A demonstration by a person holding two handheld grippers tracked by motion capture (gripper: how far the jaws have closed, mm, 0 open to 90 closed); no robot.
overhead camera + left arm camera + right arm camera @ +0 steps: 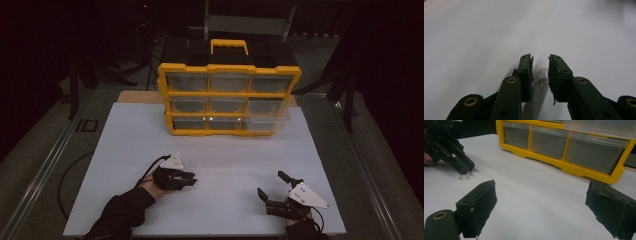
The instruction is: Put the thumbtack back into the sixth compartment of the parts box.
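While we lean in over the desk, our left hand-held gripper sits low on the white surface at the near left, its grey three-cornered plate up and its tips pointing toward the middle of the desk. Along its own view, the two black jaws stand a narrow gap apart with a small white pushpin lying on the desk between them; the pads flank the pin closely on either side but we see a sliver of white desk on each side of it, so the jaws are not yet pressing on it. From the right gripper view, the same left hand-held gripper comes in at the upper left, tips down at the desk, with a few small white pins scattered just under and beside them. Moving to the middle, a yellow organizer case with clear drawers stands upright at the far side of the desk, black handle area on top, well apart from both grippers. Its bottom right drawer sticks out a little from the frame. At the near right, our right hand-held gripper rests close to the desk edge with its jaws spread wide and nothing between them, its tips pointing toward the case.
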